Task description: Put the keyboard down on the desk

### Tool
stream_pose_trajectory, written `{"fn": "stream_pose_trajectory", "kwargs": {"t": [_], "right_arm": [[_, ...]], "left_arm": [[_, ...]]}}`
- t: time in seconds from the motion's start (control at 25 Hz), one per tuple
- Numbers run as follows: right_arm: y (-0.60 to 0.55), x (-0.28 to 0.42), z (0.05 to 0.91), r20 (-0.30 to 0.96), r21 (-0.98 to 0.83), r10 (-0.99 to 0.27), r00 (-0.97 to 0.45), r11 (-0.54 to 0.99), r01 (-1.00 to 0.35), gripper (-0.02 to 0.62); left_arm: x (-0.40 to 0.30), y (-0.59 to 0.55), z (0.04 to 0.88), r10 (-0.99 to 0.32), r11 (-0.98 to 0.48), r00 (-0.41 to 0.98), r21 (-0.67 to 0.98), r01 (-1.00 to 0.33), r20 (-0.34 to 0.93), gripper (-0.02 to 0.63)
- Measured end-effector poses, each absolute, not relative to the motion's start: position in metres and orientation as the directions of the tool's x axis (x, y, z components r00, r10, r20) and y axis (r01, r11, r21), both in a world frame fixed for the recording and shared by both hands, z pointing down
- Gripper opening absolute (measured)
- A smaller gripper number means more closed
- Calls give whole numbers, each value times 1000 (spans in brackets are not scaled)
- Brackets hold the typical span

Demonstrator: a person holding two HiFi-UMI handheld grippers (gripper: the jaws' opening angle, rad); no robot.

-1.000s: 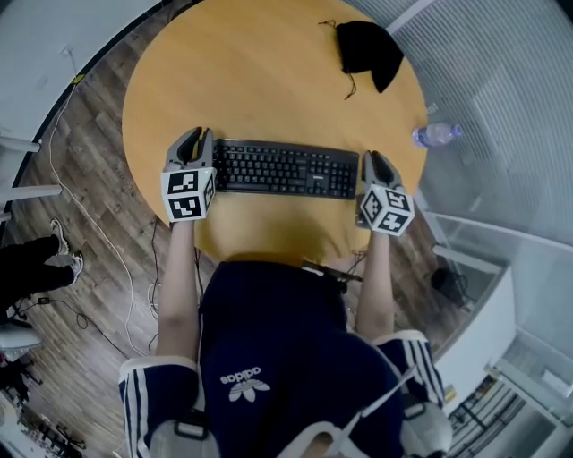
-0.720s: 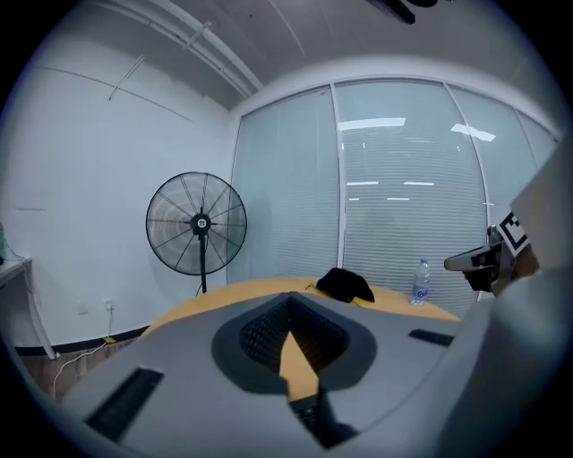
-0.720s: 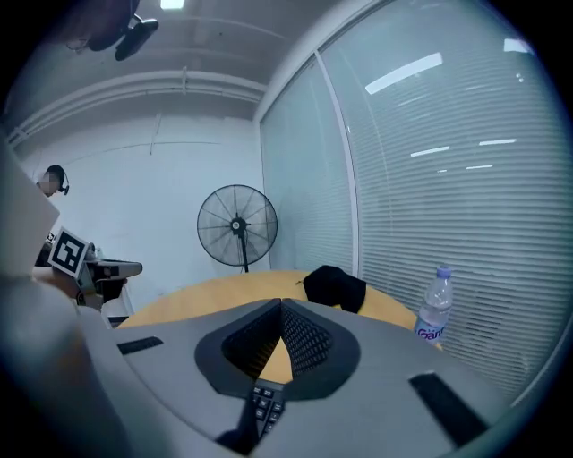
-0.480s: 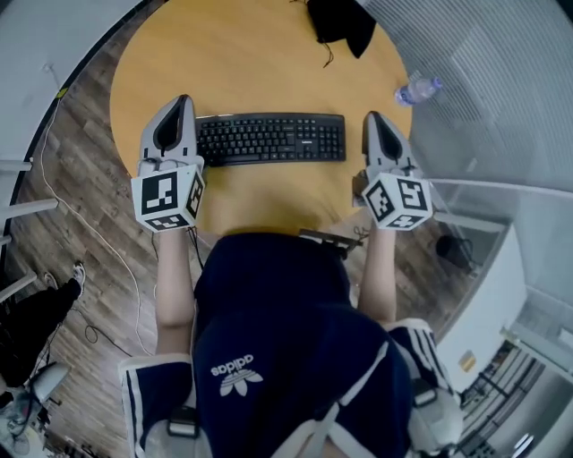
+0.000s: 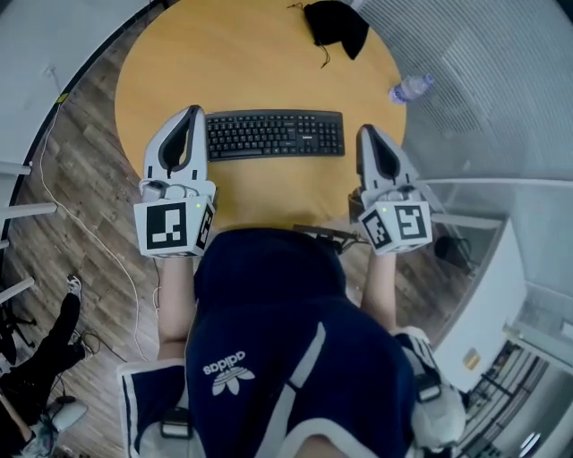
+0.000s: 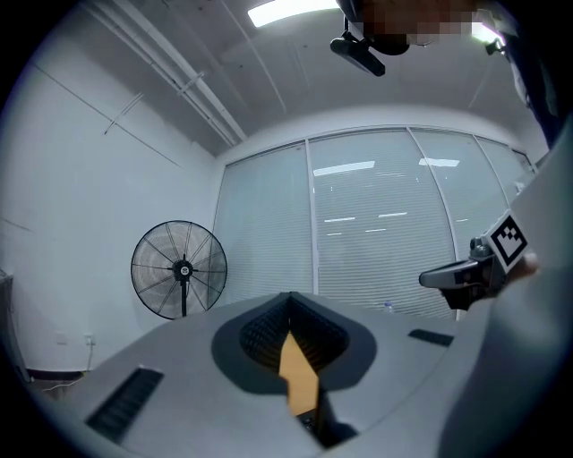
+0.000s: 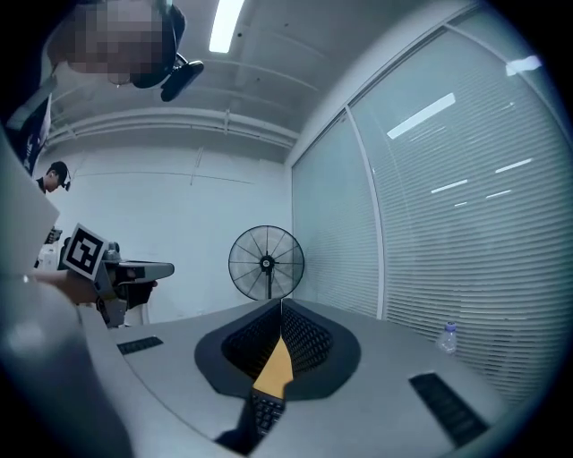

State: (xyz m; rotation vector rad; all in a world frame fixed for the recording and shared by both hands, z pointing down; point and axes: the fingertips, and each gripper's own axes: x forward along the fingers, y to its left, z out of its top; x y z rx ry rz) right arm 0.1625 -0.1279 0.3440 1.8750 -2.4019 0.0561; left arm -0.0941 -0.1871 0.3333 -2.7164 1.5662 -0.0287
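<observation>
The black keyboard [image 5: 275, 134] lies flat on the round wooden desk [image 5: 260, 63], with nothing touching it. My left gripper [image 5: 192, 113] hovers off its left end, jaws shut and empty. Off the right end my right gripper [image 5: 365, 132] is likewise shut with nothing in it. Both point level, raised above the desk near its front edge. In the left gripper view the closed jaws [image 6: 288, 297] hide most of the desk. In the right gripper view a corner of the keyboard [image 7: 263, 413] shows beneath the shut jaws [image 7: 280, 306].
A black cloth pouch [image 5: 334, 23] lies at the desk's far edge and a plastic water bottle [image 5: 410, 88] at its right rim. A standing fan [image 6: 179, 268] is by the wall beyond the desk. Blinds cover the glass wall [image 7: 448, 197]. Cables run over the wooden floor [image 5: 81, 215] on the left.
Both grippers have left the keyboard's ends, closed, and risen back toward the person. The keyboard stays on the desk.
</observation>
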Motion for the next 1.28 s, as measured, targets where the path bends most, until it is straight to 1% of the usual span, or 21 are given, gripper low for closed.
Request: {"fn": "stream_pose_trajectory", "kwargs": {"t": [0.24,0.36,0.48,0.64,0.96,1.28], "right_arm": [[-102,127,347,109,25,-939,-327,331,-943,5],[-92,114,356,128,-4,-926,-355,357,-934,5],[-86,107,371,172,-13,-920,-351,354,-935,5],[-81,106,389,223,-23,-922,-317,320,-947,5],[-81,99,397,257,-36,-904,-342,344,-938,5],[-81,96,397,269,-3,-897,-351,364,-931,5]], "left_arm": [[-95,-159,334,-844,-537,536,-34,-843,21,3],[-87,-144,333,-828,-561,561,6,-828,4,3],[-81,-132,339,-813,-582,582,24,-813,6,3],[-79,-127,360,-805,-587,587,31,-809,80,3],[-79,-131,370,-792,-598,600,56,-800,109,3],[-76,-128,374,-784,-606,608,60,-793,125,3]]}}
